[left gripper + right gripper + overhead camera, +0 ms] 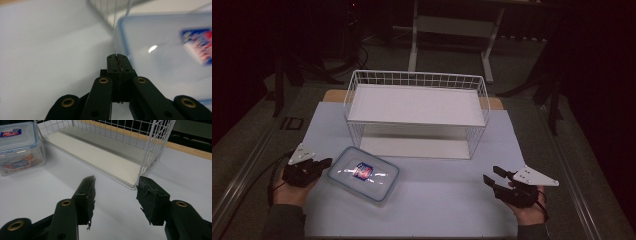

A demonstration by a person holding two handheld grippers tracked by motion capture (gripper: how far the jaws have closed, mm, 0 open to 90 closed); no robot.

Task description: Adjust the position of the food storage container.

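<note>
A clear plastic food container (363,174) with a blue-rimmed lid and a red-and-blue label lies on the white table cover, in front of the wire rack's left corner. My left gripper (326,162) is just left of it, jaws shut with nothing between them, tips close to the container's left edge (120,37). In the left gripper view the shut tips (117,58) point at the lid's corner. My right gripper (491,176) rests at the right front of the table, jaws open and empty (116,186). The container (18,147) lies far left of it.
A white wire rack (416,112) with an upper shelf and a white base board stands at the middle back, its open side facing me. Its front right post (147,157) is just ahead of the right gripper. The table cover (442,200) ends at bare wood behind the rack.
</note>
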